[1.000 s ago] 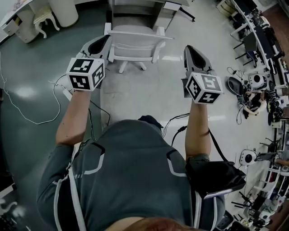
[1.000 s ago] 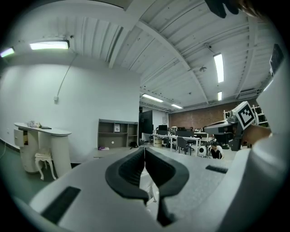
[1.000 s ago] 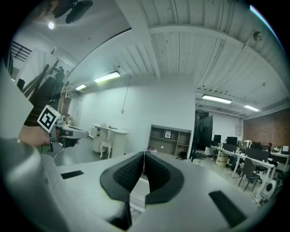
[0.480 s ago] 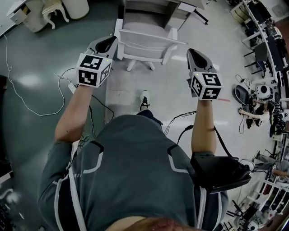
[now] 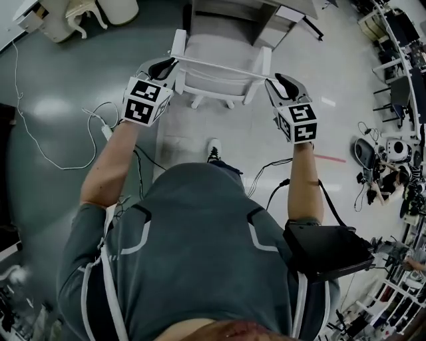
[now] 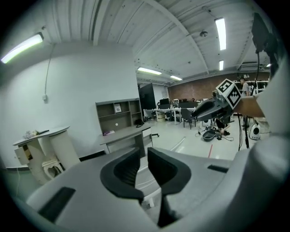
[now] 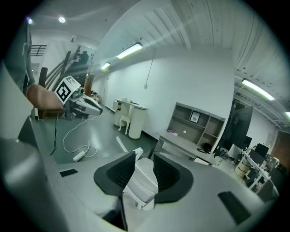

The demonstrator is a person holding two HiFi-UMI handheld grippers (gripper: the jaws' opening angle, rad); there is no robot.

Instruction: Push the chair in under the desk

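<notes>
A white chair (image 5: 216,80) stands with its back to me in front of the grey desk (image 5: 266,10). My left gripper (image 5: 162,66) is at the left end of the chair's top rail. Its jaws are opening and only a narrow gap shows in the left gripper view, with a strip of the chair (image 6: 151,196) beyond it. My right gripper (image 5: 279,81) is at the rail's right end. Its jaws are opening, and a white part of the chair (image 7: 141,181) sits between them. The desk (image 7: 186,142) lies ahead.
A power strip with a white cable (image 5: 103,130) lies on the floor at the left. White furniture (image 5: 73,16) stands at the far left. Robot gear and cables (image 5: 393,150) crowd the right side. The person's shoe (image 5: 213,150) is behind the chair.
The person stepped forward and both grippers came up to the ends of the chair's top rail. The chair now sits closer to the desk.
</notes>
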